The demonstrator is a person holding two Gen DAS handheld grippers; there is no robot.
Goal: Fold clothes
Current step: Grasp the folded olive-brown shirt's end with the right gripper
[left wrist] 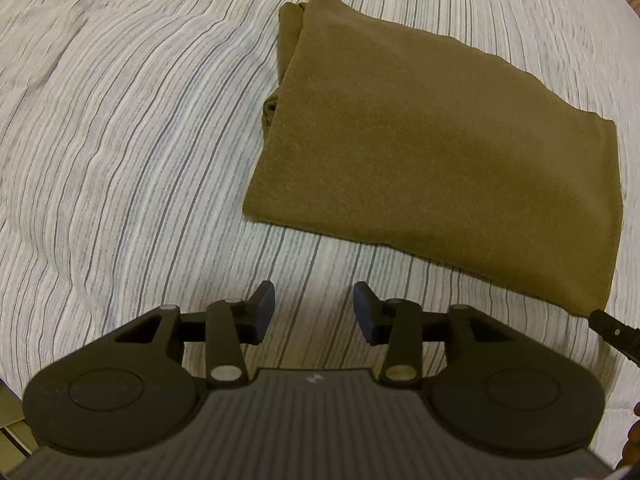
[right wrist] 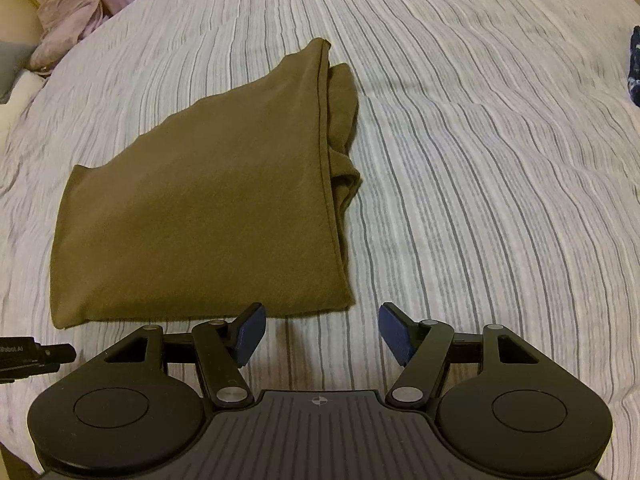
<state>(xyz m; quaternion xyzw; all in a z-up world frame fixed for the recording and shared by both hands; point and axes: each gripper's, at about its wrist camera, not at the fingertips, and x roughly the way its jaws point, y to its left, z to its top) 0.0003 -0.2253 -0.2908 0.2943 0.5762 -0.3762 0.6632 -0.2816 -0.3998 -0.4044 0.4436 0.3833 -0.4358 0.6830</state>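
Observation:
An olive-brown garment (left wrist: 440, 140) lies folded into a flat rectangle on the striped bedspread (left wrist: 120, 140). In the left wrist view it sits up and to the right of my left gripper (left wrist: 315, 312), which is open above bare bedding with nothing between its blue pads. From the right wrist the same garment (right wrist: 208, 208) lies ahead and to the left, with loose layers bunched along its right edge. My right gripper (right wrist: 322, 334) is open just in front of the garment's near right corner, holding nothing. The other gripper's tip (right wrist: 38, 354) shows at the left edge.
A pinkish crumpled cloth (right wrist: 68, 8) lies at the bed's far left corner. A dark blue patterned item (right wrist: 634, 68) sits at the right edge. The striped bedspread (right wrist: 480, 160) stretches wide to the right of the garment. The right gripper's finger (left wrist: 616, 330) pokes into the left wrist view.

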